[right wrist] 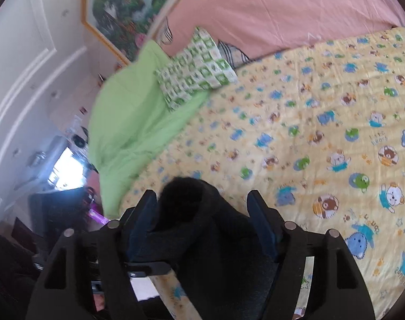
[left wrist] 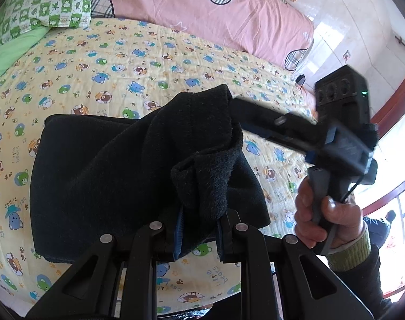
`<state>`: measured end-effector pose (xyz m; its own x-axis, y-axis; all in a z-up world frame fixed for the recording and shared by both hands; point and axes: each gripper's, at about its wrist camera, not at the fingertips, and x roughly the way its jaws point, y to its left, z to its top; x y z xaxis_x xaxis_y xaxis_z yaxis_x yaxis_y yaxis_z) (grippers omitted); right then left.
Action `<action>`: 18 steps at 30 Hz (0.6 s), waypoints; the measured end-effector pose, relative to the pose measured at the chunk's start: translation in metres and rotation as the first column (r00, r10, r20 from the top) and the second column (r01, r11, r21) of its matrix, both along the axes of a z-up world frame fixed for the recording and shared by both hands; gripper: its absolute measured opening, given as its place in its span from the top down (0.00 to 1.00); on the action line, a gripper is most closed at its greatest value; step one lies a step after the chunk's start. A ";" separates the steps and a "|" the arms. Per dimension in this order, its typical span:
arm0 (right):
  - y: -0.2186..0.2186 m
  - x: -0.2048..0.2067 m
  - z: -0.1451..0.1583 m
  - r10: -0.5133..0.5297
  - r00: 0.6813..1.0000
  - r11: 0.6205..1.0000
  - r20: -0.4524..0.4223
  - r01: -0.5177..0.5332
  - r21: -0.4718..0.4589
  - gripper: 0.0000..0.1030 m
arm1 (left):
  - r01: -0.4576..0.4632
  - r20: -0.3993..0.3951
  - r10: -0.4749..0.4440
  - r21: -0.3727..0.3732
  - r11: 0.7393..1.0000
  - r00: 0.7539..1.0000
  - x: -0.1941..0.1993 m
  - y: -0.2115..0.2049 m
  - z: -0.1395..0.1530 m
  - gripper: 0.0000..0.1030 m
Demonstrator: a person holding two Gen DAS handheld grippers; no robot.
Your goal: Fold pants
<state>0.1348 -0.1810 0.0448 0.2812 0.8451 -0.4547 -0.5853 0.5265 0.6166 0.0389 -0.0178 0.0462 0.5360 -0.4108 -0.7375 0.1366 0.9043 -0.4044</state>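
Note:
The black fleece pants (left wrist: pixel 101 176) lie partly folded on the yellow bear-print bedsheet (left wrist: pixel 122 61). One end is lifted off the bed. My left gripper (left wrist: pixel 199 229) is shut on a bunched edge of the pants at the lower middle. My right gripper (left wrist: pixel 237 106) shows in the left wrist view, held by a hand (left wrist: pixel 325 218), its fingers gripping the raised far edge of the pants. In the right wrist view my right gripper (right wrist: pixel 202 213) holds black pants fabric (right wrist: pixel 202 226) between its blue pads (right wrist: pixel 261 221), above the bedsheet (right wrist: pixel 309 106).
A pink quilt (left wrist: pixel 215 13) lies along the back of the bed. A green checked pillow (left wrist: pixel 50 5) and a green blanket (right wrist: pixel 127 112) sit at one end. A framed picture (right wrist: pixel 127 8) hangs on the wall. The bed's front edge is just below my grippers.

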 end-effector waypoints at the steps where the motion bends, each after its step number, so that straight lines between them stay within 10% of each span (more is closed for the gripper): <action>1: 0.002 0.001 -0.003 0.006 1.000 1.000 -0.005 -0.007 -0.014 0.35 | 0.000 0.001 0.000 0.002 1.000 1.000 -0.001 -0.001 0.001 0.82; 4: 0.013 0.007 -0.015 0.034 0.998 0.999 -0.061 -0.036 -0.030 0.75 | 0.009 0.008 -0.009 0.022 1.000 1.000 -0.003 -0.006 0.004 0.82; 7: 0.014 0.005 -0.011 0.015 0.999 0.999 -0.043 -0.017 -0.044 0.90 | 0.025 0.035 -0.025 0.020 0.999 0.999 -0.006 -0.010 0.014 0.82; 13: -0.020 -0.012 0.023 -0.034 0.998 0.999 0.057 0.034 -0.001 0.94 | 0.106 0.078 -0.110 0.053 0.993 0.991 -0.010 -0.043 0.018 0.81; 18: -0.036 -0.009 -0.017 -0.112 0.994 0.988 -0.005 0.111 -0.112 0.95 | 0.177 0.001 -0.178 0.074 0.981 0.984 0.001 -0.060 -0.020 0.75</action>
<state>0.1254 -0.2173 0.0280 0.3649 0.7529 -0.5477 -0.5123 0.6536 0.5571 0.0400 -0.0782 0.0259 0.4651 -0.4451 -0.7652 0.3004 0.8925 -0.3365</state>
